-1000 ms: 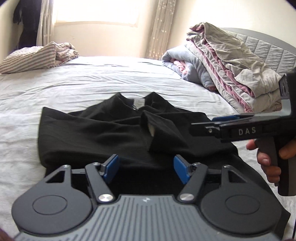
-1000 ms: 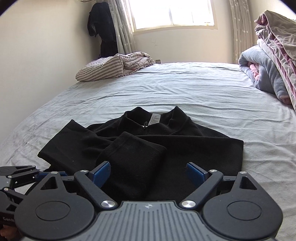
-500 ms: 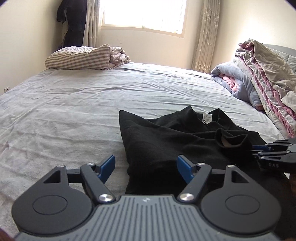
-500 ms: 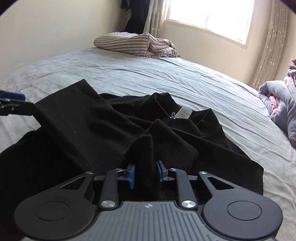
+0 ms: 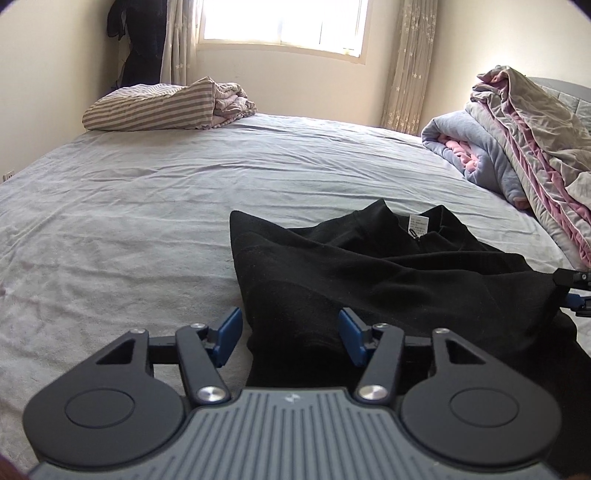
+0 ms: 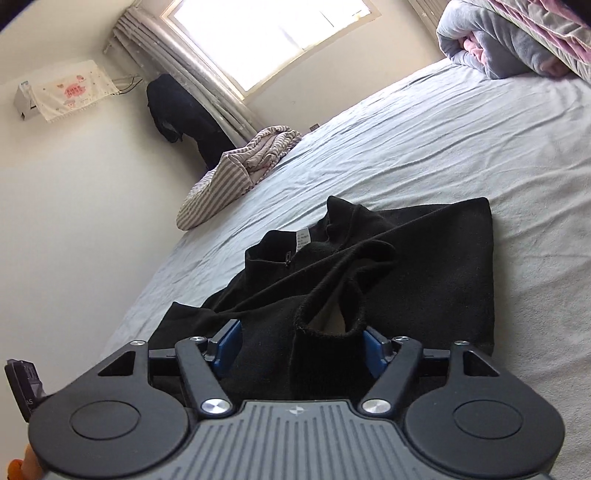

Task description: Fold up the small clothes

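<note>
A black long-sleeved top (image 5: pixel 388 273) with a white neck label lies partly folded on the grey bed sheet (image 5: pixel 147 206). My left gripper (image 5: pixel 290 338) is open, its blue pads either side of the garment's near left edge. My right gripper (image 6: pixel 301 345) is open over the garment's near part, with a sleeve cuff (image 6: pixel 332 317) lying just beyond its pads; the view is tilted. The right gripper's tip (image 5: pixel 574 291) shows at the far right edge of the left wrist view, against the cloth. The top also shows in the right wrist view (image 6: pixel 424 266).
A striped bundle of bedding (image 5: pixel 162 107) lies at the far left of the bed. Piled quilts (image 5: pixel 517 144) lie at the far right. A window (image 5: pixel 284 26) with curtains is behind. Dark clothes (image 6: pixel 181 110) hang by the wall.
My right gripper was shut on the sleeve cuff half a second ago; now it is open and the cuff lies loose, and the view has tilted. My left gripper stayed open and shifted slightly rightwards over the garment's edge.
</note>
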`<state>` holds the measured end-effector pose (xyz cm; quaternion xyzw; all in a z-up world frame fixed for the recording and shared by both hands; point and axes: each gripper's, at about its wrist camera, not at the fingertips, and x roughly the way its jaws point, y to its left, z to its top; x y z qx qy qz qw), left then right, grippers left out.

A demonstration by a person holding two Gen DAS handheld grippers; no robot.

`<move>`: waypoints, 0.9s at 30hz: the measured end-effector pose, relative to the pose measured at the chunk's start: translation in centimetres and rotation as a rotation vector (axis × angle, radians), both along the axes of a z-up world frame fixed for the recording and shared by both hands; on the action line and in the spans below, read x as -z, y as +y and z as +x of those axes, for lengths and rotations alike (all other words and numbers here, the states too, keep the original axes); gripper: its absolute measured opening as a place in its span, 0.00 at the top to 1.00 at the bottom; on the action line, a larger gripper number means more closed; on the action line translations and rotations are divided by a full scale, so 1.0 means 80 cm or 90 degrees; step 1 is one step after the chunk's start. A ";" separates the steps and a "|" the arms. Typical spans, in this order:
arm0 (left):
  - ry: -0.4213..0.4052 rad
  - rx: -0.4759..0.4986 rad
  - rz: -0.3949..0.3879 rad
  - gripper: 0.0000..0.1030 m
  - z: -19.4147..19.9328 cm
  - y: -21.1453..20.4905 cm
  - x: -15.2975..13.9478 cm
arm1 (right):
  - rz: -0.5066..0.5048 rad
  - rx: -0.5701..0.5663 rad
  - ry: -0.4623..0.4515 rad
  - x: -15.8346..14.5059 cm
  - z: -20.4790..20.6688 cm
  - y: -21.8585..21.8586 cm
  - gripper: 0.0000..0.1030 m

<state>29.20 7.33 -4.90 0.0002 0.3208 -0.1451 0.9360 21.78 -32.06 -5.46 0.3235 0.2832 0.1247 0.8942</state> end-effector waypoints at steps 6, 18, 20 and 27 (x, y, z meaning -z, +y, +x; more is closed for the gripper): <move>-0.023 -0.013 0.022 0.59 0.001 -0.003 -0.004 | -0.151 0.057 0.086 -0.002 0.028 0.029 0.92; -0.042 -0.044 0.017 0.94 0.051 -0.019 0.003 | -0.287 0.110 -0.014 -0.058 0.009 -0.006 0.92; -0.018 -0.028 0.053 0.93 0.057 -0.036 0.020 | -0.306 0.107 0.022 -0.031 0.018 -0.009 0.92; -0.016 -0.001 0.198 0.88 0.056 -0.062 0.048 | -0.419 0.140 0.076 0.004 0.005 -0.019 0.60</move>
